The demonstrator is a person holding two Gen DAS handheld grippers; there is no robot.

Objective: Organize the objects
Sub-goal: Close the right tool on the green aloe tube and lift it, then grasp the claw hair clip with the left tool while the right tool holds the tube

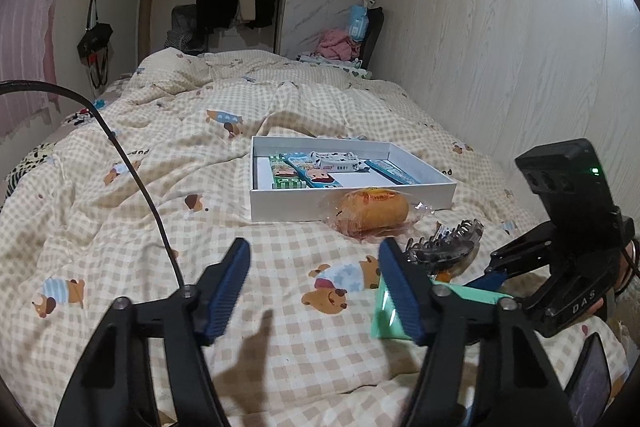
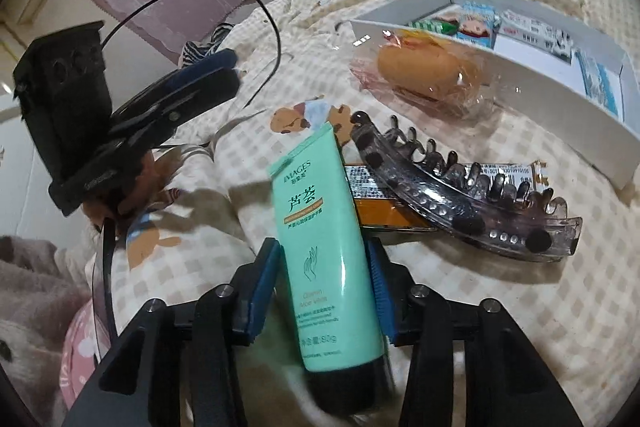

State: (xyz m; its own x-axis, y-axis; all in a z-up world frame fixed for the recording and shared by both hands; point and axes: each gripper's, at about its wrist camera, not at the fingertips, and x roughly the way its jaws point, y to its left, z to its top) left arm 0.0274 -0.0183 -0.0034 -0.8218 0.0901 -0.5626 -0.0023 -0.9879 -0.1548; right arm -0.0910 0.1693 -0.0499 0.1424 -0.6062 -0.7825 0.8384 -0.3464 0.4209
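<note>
On the bed (image 1: 168, 155) sits the open box (image 1: 352, 193), small packets (image 1: 304, 171) lying flat inside it. Just before its near wall lies the wrapped bun (image 2: 432, 71), touching the box. Nearer still, the hair claw (image 2: 472, 195) rests across a flat packet (image 2: 384, 203), and the tube (image 2: 320, 235) lies just left of them, its cap end between the right tool's (image 2: 326, 291) fingers. The left tool (image 1: 316, 287) hovers to the left.
</note>
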